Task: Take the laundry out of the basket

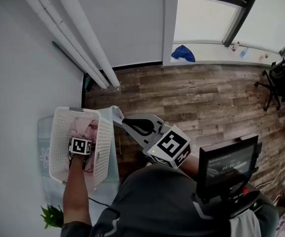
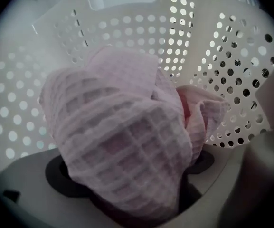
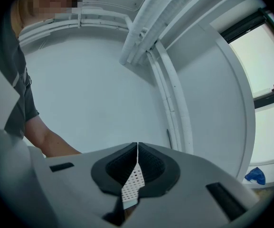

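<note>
A white perforated laundry basket (image 1: 102, 149) sits at the left of the head view on a pale blue surface. Pink laundry (image 1: 85, 129) lies inside it. My left gripper (image 1: 83, 132) reaches down into the basket. In the left gripper view a pink waffle-weave cloth (image 2: 122, 137) is bunched up between the jaws and covers them, with the basket's wall (image 2: 184, 27) behind it; the left gripper (image 2: 127, 194) is shut on this cloth. My right gripper (image 1: 114, 114) is at the basket's far right corner. It (image 3: 137, 151) is shut on a thin strip of the basket's wall (image 3: 131, 186).
White pipes (image 1: 78, 33) run down the grey wall behind the basket. A blue cloth (image 1: 183, 53) lies on the window ledge. There is a black chair (image 1: 283, 78) at the right, a screen device (image 1: 228, 164) on the person's chest, and a green plant (image 1: 53, 215) near the left arm.
</note>
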{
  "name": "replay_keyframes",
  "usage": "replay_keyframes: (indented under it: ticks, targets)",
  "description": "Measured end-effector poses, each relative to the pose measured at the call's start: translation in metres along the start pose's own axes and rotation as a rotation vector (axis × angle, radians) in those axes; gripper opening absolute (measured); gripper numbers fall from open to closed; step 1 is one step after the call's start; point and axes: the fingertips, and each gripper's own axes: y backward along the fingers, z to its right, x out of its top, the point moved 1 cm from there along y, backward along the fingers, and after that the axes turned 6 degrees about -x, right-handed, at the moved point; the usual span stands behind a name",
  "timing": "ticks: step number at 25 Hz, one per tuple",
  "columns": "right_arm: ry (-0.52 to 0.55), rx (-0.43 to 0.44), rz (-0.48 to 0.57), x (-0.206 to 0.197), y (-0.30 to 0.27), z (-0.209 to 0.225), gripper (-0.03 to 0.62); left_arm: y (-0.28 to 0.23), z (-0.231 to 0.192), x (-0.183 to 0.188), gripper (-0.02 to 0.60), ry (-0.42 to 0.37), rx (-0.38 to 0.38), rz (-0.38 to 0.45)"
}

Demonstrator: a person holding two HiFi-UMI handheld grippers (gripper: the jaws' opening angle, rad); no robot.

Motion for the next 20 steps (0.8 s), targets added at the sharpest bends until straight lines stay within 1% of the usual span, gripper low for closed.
replay_keyframes:
  ticks: [2,4,9,12,13,14,16,20]
  targets:
    - [0.001,-0.012,-0.007,-0.001,0.001,0.003,0.018,-0.004,0.001,0.000,0.558,0.022,-0.038,0.017]
    - [0.000,-0.020,-0.014,-0.003,0.001,0.004,0.018,-0.006,0.000,-0.001,0.558,0.037,-0.059,0.031]
    - [-0.003,-0.032,-0.022,-0.004,-0.003,0.006,0.018,-0.008,-0.003,0.004,0.555,0.051,-0.067,0.063]
    - [-0.005,-0.033,-0.034,-0.007,-0.004,0.005,0.018,-0.008,-0.003,0.006,0.536,0.072,-0.047,0.078]
    - [-0.004,-0.033,-0.036,-0.007,-0.003,0.005,0.018,-0.007,-0.004,0.008,0.518,0.079,-0.038,0.085]
    - [-0.002,-0.033,-0.037,-0.007,-0.003,0.004,0.018,-0.006,-0.004,0.010,0.485,0.085,-0.029,0.094]
    - [0.001,-0.030,-0.036,-0.006,-0.001,0.002,0.018,-0.004,-0.005,0.012,0.404,0.096,-0.003,0.111]
    - [0.003,-0.026,-0.025,-0.005,0.008,0.002,0.018,-0.002,0.001,0.013,0.317,0.090,0.053,0.144]
